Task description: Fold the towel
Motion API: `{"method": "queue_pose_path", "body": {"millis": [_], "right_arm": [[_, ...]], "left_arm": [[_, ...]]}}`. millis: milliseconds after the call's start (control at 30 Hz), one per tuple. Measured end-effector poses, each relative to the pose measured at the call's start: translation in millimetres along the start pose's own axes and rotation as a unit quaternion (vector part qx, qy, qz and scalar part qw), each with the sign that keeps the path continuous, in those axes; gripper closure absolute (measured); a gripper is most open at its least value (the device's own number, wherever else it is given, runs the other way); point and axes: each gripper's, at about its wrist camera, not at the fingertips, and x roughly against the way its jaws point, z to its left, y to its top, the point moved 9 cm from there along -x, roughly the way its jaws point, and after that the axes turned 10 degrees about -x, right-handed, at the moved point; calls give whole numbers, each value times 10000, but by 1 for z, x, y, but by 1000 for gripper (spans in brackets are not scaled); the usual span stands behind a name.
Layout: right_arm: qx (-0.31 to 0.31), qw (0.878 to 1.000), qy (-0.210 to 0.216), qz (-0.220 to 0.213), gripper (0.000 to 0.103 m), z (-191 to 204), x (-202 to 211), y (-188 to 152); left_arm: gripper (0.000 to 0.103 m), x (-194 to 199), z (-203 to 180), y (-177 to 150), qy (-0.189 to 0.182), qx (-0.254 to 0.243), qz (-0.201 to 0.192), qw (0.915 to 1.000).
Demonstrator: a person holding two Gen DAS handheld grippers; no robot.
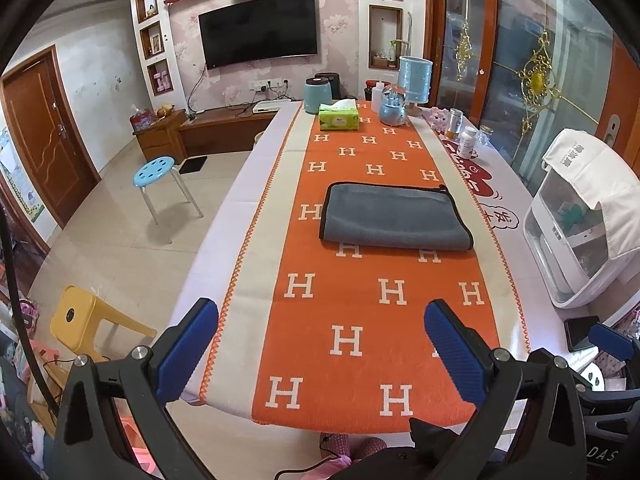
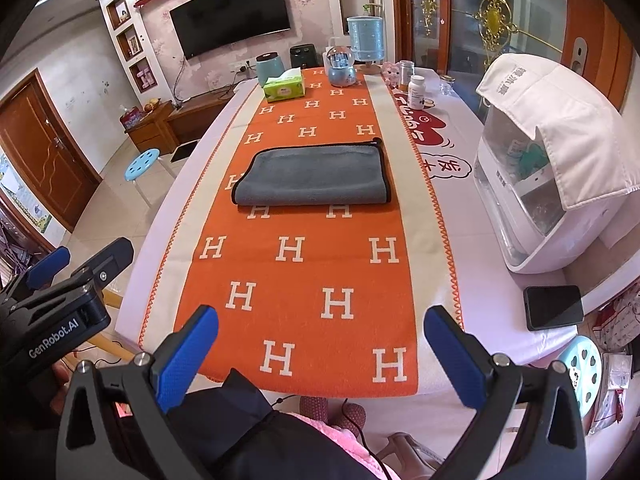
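Hovering both tools over the near end of the surface (image 1: pixel 224 240), I had nothing in either one. The left gripper (image 1: pixel 320 354) had its blue fingers (image 1: pixel 188 350) spread wide, and the right gripper (image 2: pixel 322 354) was spread just the same, with only the orange runner (image 2: pixel 304 280) showing in the gaps.

The towel (image 2: pixel 314 176) lay in the middle of that runner, well apart from both tools, toward the far half of the surface. It looked to me already doubled over: a rounded fold ran along its near edge, and the black piping ran along its far edge and down its right side, with a small loop at the far right corner. It sat flat and fairly square.

I judged one fold was in place and either another was due or the job was close to finished. If a further fold was wanted, the next move called for carrying both tools forward, pinching the two corners of one short side, and bringing them across to the other. The tissue box (image 2: pixel 284 88) and the bottles (image 2: pixel 416 90) stood farther back, clear of that path; the phone (image 2: pixel 554 306) lay at the near right.
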Motion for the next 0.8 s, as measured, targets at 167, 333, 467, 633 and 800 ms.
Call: {"method": "queue_pose_path", "body": {"millis": [167,333,467,633,800], "right_arm": [[-39,10000,-39,7,0,-3,-1,1],[-59,10000,-62,15,0,-6,-1,3],[-92,9999,-81,40,0,-9,-3,5],[-98,9999,-82,52,0,-9,-3,5],[-97,9999,-70,100,0,-12,-7,4]], "left_arm": [[1,-3,-3,2,-28,-37,-15,10000],[1,-4,-5,3,-27,-83,-4,10000],[1,-5,-8,4,-42,-113,11,9999],[1,-5,-9,4,-42,-116,16,9999],[1,-8,-13,3,-51,-139,54,9999]]}}
